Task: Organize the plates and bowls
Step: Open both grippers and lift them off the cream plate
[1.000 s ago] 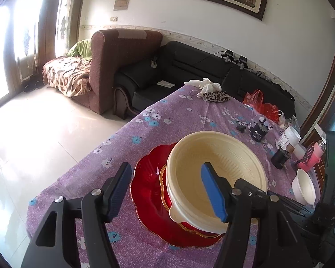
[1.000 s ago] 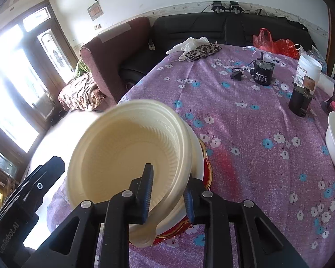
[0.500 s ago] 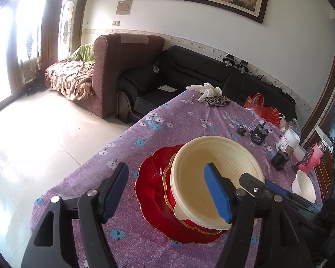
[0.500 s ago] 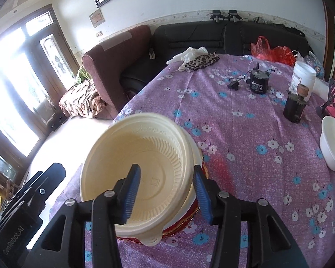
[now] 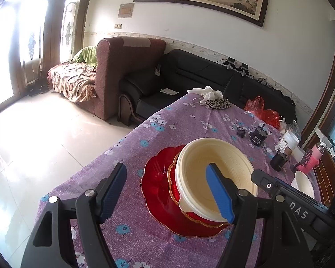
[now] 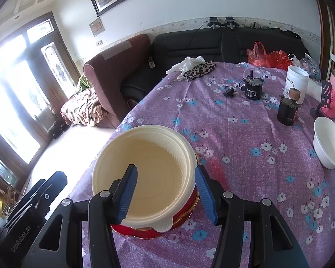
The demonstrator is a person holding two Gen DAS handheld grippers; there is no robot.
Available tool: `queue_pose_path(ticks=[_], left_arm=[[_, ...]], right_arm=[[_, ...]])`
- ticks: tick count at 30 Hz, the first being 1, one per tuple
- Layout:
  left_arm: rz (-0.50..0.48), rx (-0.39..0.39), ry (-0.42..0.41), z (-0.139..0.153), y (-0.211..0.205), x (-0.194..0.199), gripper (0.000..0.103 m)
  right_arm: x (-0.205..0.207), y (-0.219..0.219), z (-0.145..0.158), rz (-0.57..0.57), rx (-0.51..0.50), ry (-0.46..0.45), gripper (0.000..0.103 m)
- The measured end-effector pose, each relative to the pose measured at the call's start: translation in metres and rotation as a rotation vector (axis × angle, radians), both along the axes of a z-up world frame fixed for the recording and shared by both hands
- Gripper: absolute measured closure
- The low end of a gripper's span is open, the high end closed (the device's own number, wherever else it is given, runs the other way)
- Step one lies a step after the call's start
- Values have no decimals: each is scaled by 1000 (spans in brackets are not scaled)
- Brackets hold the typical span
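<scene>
The table, covered in a purple flowered tablecloth (image 6: 245,147), stretched away ahead of both grippers. Directly in front of the left gripper (image 5: 167,192) lay the wide red plate (image 5: 158,192), and on it, toward that gripper's right finger, sat a smaller gold-rimmed red dish (image 5: 174,185) carrying the cream plastic bowl (image 6: 145,169). A second ago the right gripper (image 6: 165,192) had pinched this bowl's near rim and held it tilted; half a second ago its jaws were parting; now they stood spread, one finger over the bowl's inside and the other outside its wall, neither visibly pressing, and the bowl sat level in the stack. That suggested the placing step was finished and the right gripper was free to draw back. The left gripper was spread wide too, holding nothing, and had backed off slightly from the stack. Far off to the right gripper's right, well apart from the stack, the small white bowl (image 6: 329,141) waited, probably the next piece to gather.
</scene>
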State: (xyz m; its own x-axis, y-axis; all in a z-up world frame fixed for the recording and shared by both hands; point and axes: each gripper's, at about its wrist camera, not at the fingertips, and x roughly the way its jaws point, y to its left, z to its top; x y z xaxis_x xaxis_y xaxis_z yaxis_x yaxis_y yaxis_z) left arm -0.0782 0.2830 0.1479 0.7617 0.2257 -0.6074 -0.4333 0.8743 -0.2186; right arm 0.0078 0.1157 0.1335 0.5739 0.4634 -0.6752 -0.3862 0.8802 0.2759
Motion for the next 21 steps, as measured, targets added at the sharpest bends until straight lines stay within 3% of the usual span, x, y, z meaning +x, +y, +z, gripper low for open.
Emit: queue_pose_path(ticks=[13,21], left_arm=[[-18,51,-19,12,-27,-15,23],[-52,105,-29,21,-56,-21,19]], right_arm=[[-33,-58,3,-72,93,-39,37],[-45,-109,-8,-155,162,-14,34]])
